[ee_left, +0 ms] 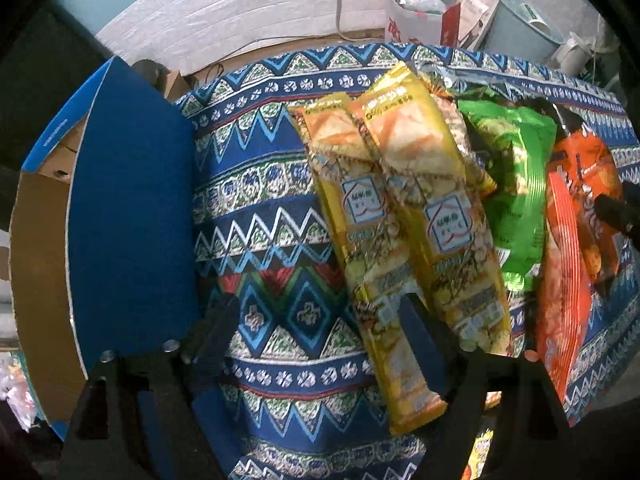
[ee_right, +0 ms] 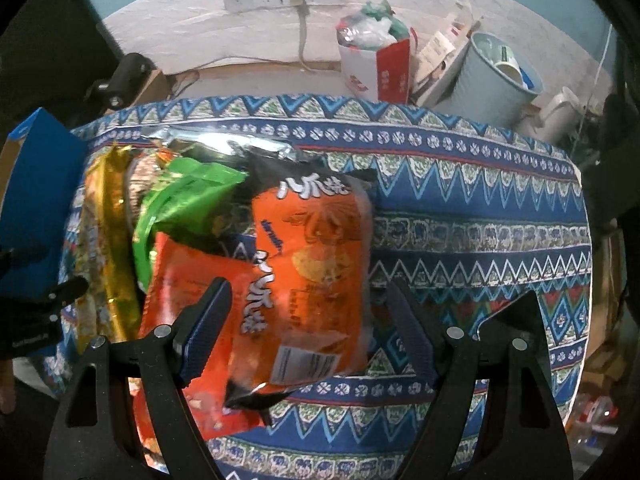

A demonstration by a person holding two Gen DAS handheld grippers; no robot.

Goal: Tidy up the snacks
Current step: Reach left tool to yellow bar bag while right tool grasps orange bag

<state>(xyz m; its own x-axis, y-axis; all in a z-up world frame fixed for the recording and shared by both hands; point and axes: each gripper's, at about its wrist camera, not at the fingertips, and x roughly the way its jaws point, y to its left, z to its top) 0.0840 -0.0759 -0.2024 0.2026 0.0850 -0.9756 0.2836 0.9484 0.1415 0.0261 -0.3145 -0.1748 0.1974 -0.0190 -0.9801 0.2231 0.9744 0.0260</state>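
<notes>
The left gripper (ee_left: 320, 320) is hanging with its jaws spread wide, nothing pinched; the near end of one yellow cracker pack (ee_left: 360, 240) is lying between them, and a second yellow pack (ee_left: 436, 208) is sitting just beyond the right jaw. Past those are lying one green bag (ee_left: 516, 184) and two orange bags. The right gripper (ee_right: 308, 312) is also gaping wide, straddling the upper orange chip bag (ee_right: 316, 248) without pressing it; the second orange bag (ee_right: 188, 280) is passing under its left jaw. Only the left view is showing the blue cardboard box (ee_left: 132, 208) fully, while the right view is showing the patterned tablecloth (ee_right: 480, 216) bare beyond the right jaw.
</notes>
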